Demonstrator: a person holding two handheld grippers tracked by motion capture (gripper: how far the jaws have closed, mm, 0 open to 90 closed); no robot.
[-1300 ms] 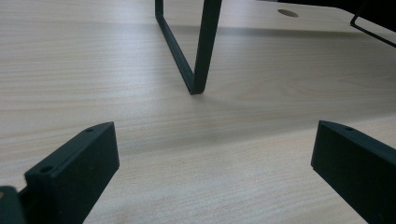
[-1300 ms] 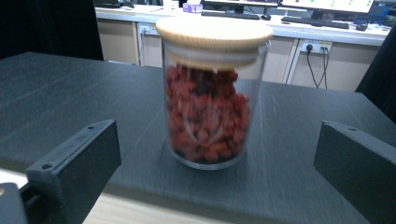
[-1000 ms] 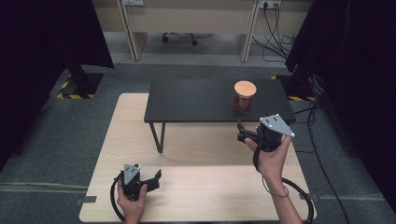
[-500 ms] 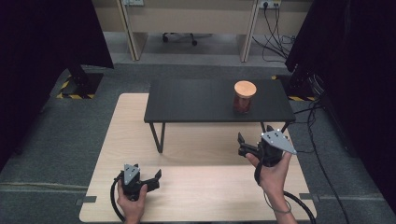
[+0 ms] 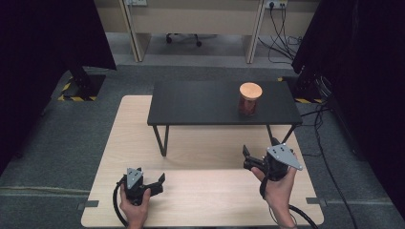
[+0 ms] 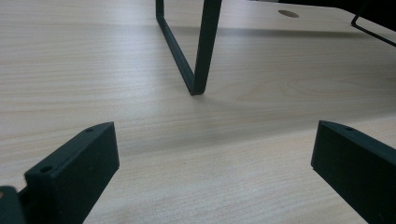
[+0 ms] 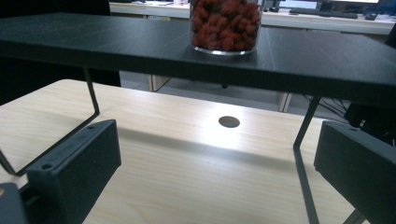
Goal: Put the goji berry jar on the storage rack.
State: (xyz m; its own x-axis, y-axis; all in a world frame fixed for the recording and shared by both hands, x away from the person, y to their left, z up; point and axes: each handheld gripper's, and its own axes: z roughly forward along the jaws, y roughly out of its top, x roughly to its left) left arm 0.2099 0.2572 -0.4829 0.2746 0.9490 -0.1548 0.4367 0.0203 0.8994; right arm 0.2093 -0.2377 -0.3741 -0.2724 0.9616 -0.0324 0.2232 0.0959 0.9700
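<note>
up close, red berries in the jar (image 7: 226, 25), both hand-held grippers (image 5: 154, 183) (image 5: 252, 160) wide open, empty.

- Right gripper (image 5: 260, 160), black with a grey three-cornered plate on top, pulled back from the black raised shelf (image 5: 200, 102) toward the near edge of the pale wooden worktop (image 5: 200, 210), sitting lower in the high view than a second ago.
- Right hand (image 5: 277, 183) and forearm drawn back with it.
- Black fingers (image 7: 74, 163) now level with the underside of that shelf, set wide apart.
</note>
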